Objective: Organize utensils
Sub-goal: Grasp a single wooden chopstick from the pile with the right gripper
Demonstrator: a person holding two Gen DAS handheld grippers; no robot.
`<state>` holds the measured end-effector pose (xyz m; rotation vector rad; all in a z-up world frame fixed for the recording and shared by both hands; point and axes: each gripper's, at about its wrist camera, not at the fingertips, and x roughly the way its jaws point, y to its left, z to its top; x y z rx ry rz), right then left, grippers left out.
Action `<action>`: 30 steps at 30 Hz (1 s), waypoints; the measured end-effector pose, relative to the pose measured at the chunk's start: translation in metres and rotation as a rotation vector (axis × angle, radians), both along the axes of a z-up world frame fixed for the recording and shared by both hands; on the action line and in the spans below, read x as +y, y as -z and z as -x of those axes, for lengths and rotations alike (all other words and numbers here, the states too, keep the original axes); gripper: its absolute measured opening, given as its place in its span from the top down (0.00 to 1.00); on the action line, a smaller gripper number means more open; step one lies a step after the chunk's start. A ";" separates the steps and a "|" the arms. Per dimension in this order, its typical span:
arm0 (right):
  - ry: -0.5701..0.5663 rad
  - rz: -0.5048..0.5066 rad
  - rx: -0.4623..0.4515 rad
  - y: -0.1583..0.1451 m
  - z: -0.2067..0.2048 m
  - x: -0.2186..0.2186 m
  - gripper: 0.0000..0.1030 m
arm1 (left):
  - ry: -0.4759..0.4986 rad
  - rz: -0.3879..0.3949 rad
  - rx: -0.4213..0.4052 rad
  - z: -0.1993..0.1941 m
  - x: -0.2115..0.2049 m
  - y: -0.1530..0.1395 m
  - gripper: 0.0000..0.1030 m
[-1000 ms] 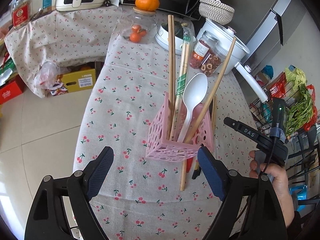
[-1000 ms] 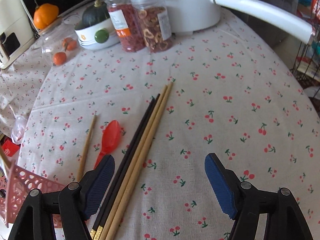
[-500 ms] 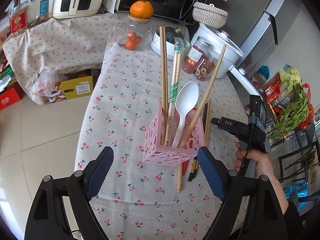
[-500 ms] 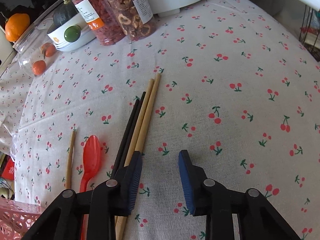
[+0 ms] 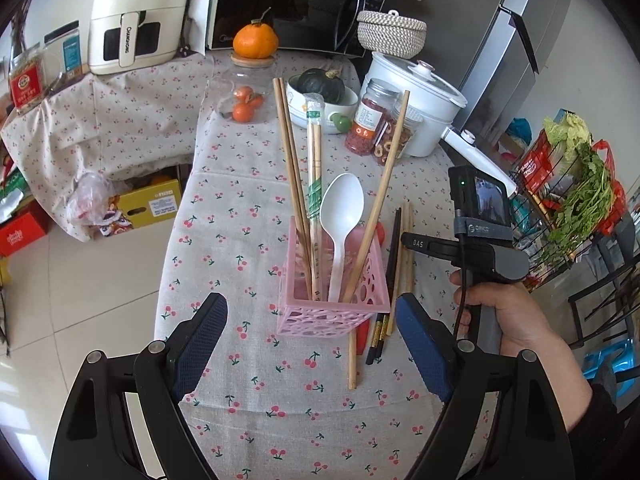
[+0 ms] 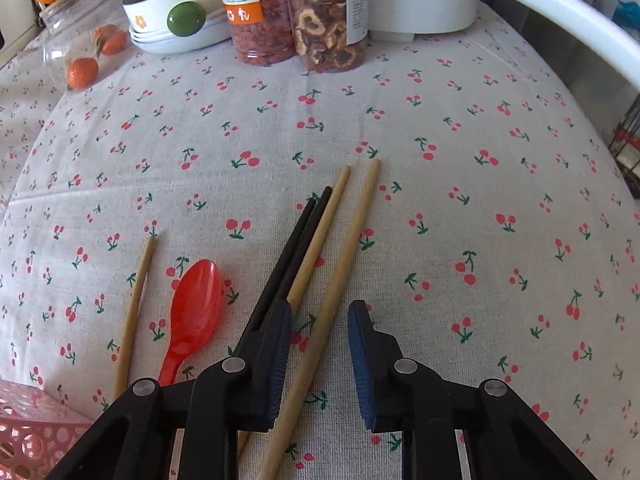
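A pink perforated basket stands on the cherry-print tablecloth, holding a white spoon and several wooden chopsticks. My left gripper hangs open above and in front of it, its jaws wide and holding nothing. Beside the basket lie a red spoon, a black chopstick pair, two long wooden chopsticks and a shorter single one. My right gripper points down at them with its jaws closing. One long wooden chopstick lies between the pads, which are not pressing on it.
Two snack jars, a bowl with a green squash and a white cooker stand at the table's far end. A glass jar of oranges is at far left. A wire rack of greens stands right of the table.
The right gripper's jaws narrowed from wide apart and came down over the long wooden chopstick, which now lies between them. The left gripper drew up and back a little from the basket.
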<state>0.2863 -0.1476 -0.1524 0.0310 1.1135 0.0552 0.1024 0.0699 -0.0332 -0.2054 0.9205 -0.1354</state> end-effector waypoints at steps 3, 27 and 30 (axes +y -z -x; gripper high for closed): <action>0.026 0.017 0.070 0.006 -0.002 -0.009 0.92 | 0.027 -0.012 -0.021 0.004 -0.009 -0.007 0.15; 0.191 -0.329 0.039 -0.037 0.051 -0.173 0.96 | 0.285 -0.080 0.289 -0.129 -0.204 0.053 0.81; 0.182 -0.341 0.035 -0.038 0.050 -0.176 0.96 | 0.245 -0.132 0.315 -0.153 -0.204 0.080 0.86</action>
